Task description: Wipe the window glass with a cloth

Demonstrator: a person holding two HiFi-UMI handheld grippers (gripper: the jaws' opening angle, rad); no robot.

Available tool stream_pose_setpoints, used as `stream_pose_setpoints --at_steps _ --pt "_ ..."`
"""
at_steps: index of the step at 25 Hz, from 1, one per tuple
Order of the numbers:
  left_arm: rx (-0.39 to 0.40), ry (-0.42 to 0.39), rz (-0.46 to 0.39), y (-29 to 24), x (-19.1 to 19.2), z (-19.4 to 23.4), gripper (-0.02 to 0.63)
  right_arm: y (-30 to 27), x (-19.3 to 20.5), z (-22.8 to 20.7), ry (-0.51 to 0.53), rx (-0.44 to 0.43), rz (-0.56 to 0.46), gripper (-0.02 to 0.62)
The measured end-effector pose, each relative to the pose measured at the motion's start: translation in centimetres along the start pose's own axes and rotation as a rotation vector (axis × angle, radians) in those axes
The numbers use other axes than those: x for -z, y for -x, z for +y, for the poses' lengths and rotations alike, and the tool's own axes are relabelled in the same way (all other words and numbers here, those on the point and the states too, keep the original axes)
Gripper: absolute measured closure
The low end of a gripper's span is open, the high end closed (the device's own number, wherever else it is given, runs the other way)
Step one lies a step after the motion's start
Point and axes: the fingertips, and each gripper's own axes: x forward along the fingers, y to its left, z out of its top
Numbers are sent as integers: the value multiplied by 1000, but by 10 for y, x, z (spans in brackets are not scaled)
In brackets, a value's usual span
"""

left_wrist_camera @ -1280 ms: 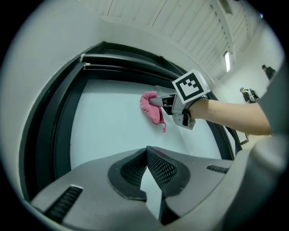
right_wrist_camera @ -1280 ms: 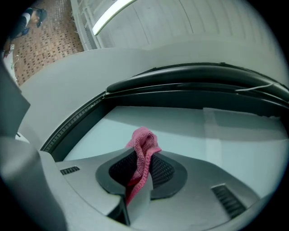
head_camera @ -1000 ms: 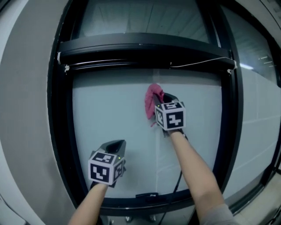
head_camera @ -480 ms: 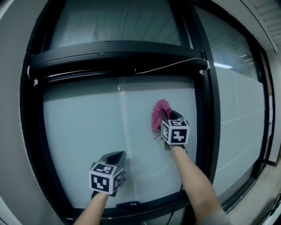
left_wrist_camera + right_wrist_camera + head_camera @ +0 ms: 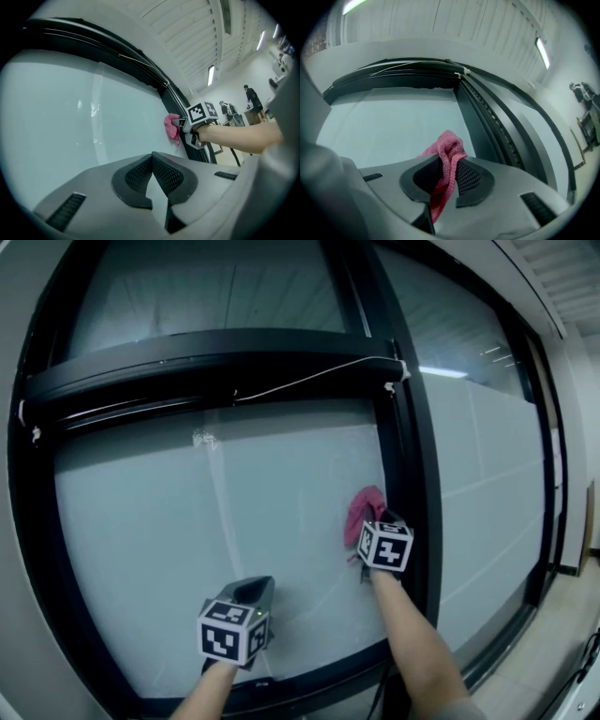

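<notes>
Landmark for everything below: the black vertical frame post (image 5: 412, 484).

- Window glass (image 5: 169, 559): we're on the big pane left of the post. A second pane sits right of it, untouched as far as we can tell.
- Crossbar (image 5: 206, 357): meets the post at its upper part and runs left, capping our pane.
- Right gripper (image 5: 380, 518): just left of the post, low on the pane, jaws clamped on the cloth (image 5: 361, 510). The pink bunch sticks out past the tips and presses on the glass right beside the post.
- Left gripper (image 5: 253, 587): well left of the post and lower than the right one. Its jaw tips are closed together with nothing between them. It points at the glass, and we can't tell whether it touches it.
- White cord (image 5: 309, 378): strung along the crossbar, ending at a clip on the post.
- Whitish fleck (image 5: 203, 439): far left of the post, just under the crossbar, with a faint vertical line below it. We can't tell whether it is dirt or reflection.

Progress, our read: wiping is under way, and the cloth is at the post-side edge of the pane. The glass shows no wet/dry boundary, so we can't confirm the covered area. The left half, the fleck and that line look like open work, as does the strip under the crossbar.
</notes>
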Motion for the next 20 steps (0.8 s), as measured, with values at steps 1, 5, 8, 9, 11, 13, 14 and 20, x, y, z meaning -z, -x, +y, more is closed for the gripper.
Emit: stream_pose_setpoints --at_steps 1,5,8,9,11,13,14,20 --pt "6 -5 3 -4 1 -4 599 1 6 -13 -9 33 11 532" --pt "10 -33 7 -18 3 -14 600 4 26 -44 -26 100 51 534" --pt "30 -40 2 -26 -2 -23 599 4 28 -44 -11 87 57 535" --pt "35 -40 1 -28 -4 -25 599 2 25 -44 -9 83 54 537" --pt "33 -45 -2 -31 -6 -27 600 -3 15 -41 -9 69 46 538" --pt "23 -53 -4 -32 -8 -25 599 -8 0 -34 -4 50 32 538" --pt "18 -54 -3 -31 -9 -23 598 -11 -9 -32 5 44 19 538" --pt "-50 -57 11 -24 -11 -4 599 -30 -70 -20 15 -6 -60 538"
